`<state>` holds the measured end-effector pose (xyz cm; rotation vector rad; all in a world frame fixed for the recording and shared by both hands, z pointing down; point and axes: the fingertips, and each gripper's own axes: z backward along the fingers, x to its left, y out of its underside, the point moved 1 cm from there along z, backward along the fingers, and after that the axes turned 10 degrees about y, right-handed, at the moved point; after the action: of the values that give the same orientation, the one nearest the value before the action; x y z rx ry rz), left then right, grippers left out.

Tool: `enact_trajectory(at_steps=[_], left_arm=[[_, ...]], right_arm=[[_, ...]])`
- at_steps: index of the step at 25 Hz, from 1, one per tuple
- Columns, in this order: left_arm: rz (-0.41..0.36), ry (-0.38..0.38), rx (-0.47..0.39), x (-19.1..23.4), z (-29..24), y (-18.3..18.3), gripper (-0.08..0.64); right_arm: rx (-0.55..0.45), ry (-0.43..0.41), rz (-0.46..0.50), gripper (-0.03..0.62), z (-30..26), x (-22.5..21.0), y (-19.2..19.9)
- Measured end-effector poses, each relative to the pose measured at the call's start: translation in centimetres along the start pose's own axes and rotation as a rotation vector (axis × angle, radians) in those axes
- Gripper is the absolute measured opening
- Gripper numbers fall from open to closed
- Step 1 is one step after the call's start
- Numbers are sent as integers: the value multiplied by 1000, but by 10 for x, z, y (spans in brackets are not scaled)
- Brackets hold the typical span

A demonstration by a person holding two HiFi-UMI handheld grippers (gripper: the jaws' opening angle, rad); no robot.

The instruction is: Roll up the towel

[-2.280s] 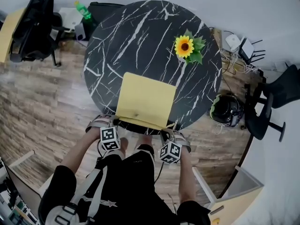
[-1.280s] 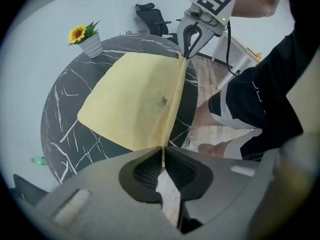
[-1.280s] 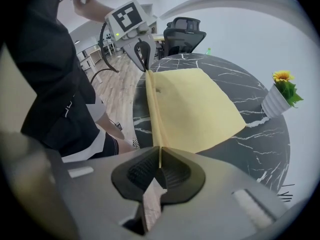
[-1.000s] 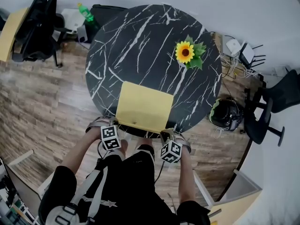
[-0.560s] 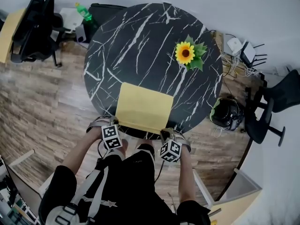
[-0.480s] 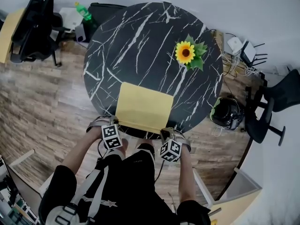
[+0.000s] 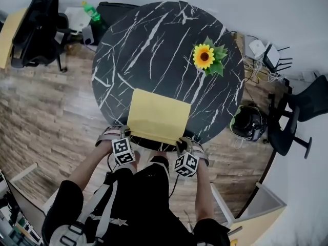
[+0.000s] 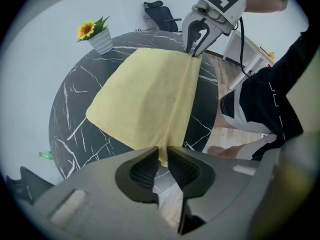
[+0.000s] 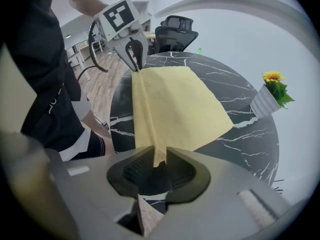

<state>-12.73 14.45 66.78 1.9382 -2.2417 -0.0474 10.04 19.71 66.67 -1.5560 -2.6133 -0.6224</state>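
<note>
The yellow towel (image 7: 158, 116) lies spread on the near part of my round black table (image 7: 154, 40), whose marble top is veined in white. A narrow fold runs along the towel's near edge, right at the table's rim. My left gripper (image 8: 163, 160) points straight down at the towel's near left corner. Its jaws have just been opening, and the corner stands in a slim gap between the pads. My right gripper (image 9: 159, 159) is at the near right corner. Its jaws have also just been opening, and that corner hangs loose between them.

A sunflower in a white pot (image 7: 205, 56) stands towards the table's far right. The floor (image 7: 46, 117) is wood plank. Black office chairs stand at the left (image 7: 36, 29) and right (image 7: 302, 106), and a green bottle (image 7: 92, 13) is beyond the table.
</note>
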Motion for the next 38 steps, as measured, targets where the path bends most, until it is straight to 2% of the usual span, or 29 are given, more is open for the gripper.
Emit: enact_trajectory(at_steps=[2, 3, 7, 23, 38], left_arm=[[10, -38, -6, 4, 1, 0, 90], [14, -53, -8, 7, 2, 1, 131], [49, -48, -26, 14, 3, 0, 193], [35, -115, -76, 8, 32, -2, 196], [-28, -50, -75, -36, 17, -1, 190]], right_arm=[[-1, 29, -11, 114, 0, -4, 0], [0, 38, -15, 128, 0, -6, 1], [5, 68, -12, 147, 1, -9, 0], [-11, 168, -17, 149, 28, -3, -4], [-16, 115, -3, 146, 30, 35, -4]])
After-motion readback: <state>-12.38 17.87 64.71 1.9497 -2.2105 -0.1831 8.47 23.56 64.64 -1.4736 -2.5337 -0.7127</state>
